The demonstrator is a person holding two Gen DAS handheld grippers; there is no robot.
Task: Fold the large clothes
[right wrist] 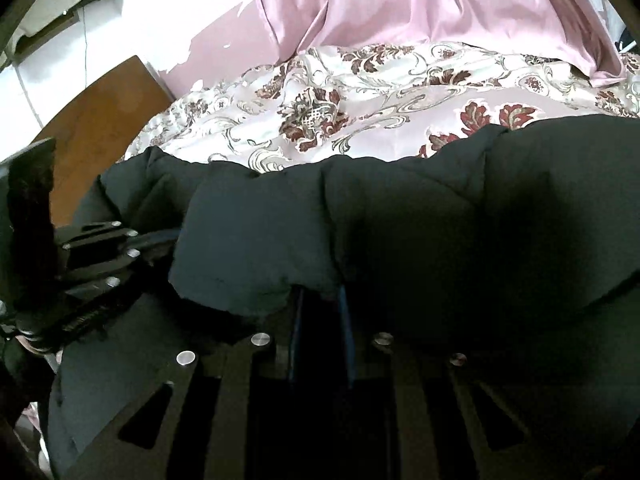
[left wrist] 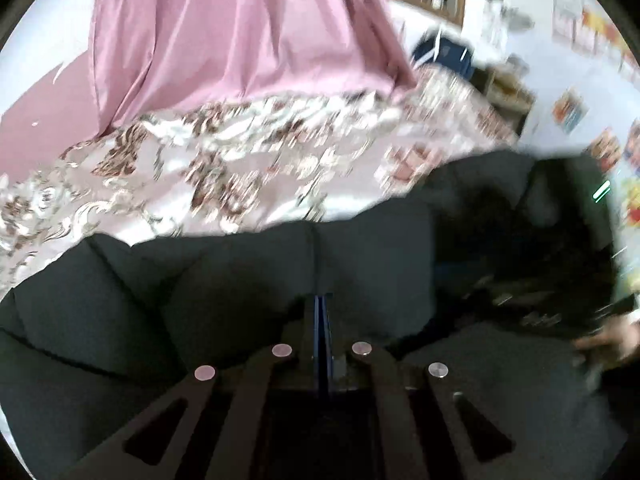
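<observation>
Jacket (right wrist: 400, 220) bunched just ahead of right hand-held gripper (right wrist: 320, 300), edge clenched between its fingers.

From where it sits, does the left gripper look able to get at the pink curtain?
Probably not directly. The left gripper is shut with the dark puffy jacket around its fingers, and the floral bedspread lies between it and the pink curtain.

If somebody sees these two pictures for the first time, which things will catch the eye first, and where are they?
A bulky dark padded jacket fills the lower half of both views, lying on a shiny floral bedspread. Behind it hangs a pink satin curtain. The right tongs pinch a fold of the jacket, and the left tongs are shut at its edge.
</observation>
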